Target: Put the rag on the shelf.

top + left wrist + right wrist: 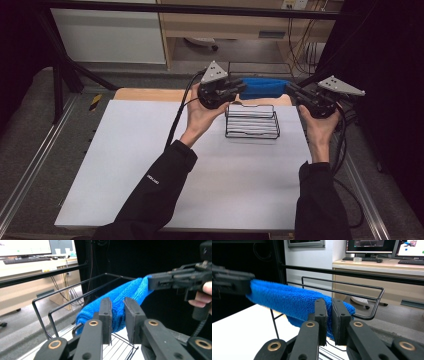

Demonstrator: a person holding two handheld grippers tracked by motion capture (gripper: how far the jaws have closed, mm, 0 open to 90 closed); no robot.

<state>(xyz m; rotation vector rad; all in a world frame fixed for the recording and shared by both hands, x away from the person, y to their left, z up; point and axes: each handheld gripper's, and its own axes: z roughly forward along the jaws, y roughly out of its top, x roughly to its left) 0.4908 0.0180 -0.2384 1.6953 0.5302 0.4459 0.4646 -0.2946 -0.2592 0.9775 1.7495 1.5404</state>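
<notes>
A blue towel (264, 88) is held stretched between the two tools, above the far rim of a black wire basket (252, 121) that stands on the white table (125, 165) near its far edge. The left tool (239, 88) is closed on one end of the towel, the right tool (290, 90) on the other; in each gripper view the jaws are seen pinched narrow onto the blue pile. The towel's long axis runs side to side, parallel to the table's far edge and along the basket's length. The basket lies just below the towel and slightly nearer the person, so a lowering into it would probably require both tools to be drawn back and down together, level, neither hand being nearer than the other.
</notes>
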